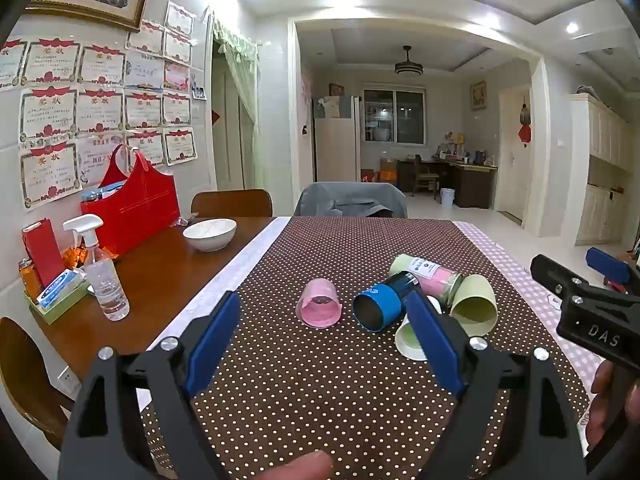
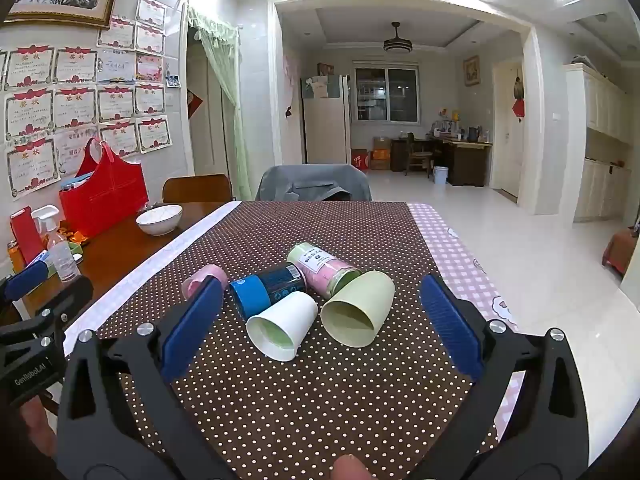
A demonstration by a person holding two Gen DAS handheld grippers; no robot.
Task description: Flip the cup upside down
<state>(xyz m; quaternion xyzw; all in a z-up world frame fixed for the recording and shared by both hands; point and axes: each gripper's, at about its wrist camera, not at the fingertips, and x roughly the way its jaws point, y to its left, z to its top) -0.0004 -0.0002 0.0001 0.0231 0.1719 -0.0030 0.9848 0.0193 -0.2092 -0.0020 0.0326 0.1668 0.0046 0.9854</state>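
Observation:
Several cups lie on their sides on the brown dotted tablecloth [image 1: 320, 392]: a pink cup [image 1: 319, 308] [image 2: 200, 280], a blue and black cup [image 1: 380, 306] [image 2: 266, 288], a white paper cup [image 2: 282, 326] [image 1: 408, 340], a pale green cup [image 2: 358, 308] [image 1: 474, 306], and a jar with pink contents [image 2: 324, 268] [image 1: 430, 276]. My left gripper [image 1: 324, 336] is open and empty, short of the pink and blue cups. My right gripper [image 2: 320, 320] is open and empty, with the white and green cups lying between its fingers further ahead.
On the bare wood at the left stand a white bowl [image 1: 210, 234], a spray bottle [image 1: 102, 276], a red bag [image 1: 134, 204] and a small tray of packets [image 1: 56, 292]. Chairs stand at the table's far edge [image 1: 352, 200]. A pink checked cloth [image 2: 452, 248] covers the right side.

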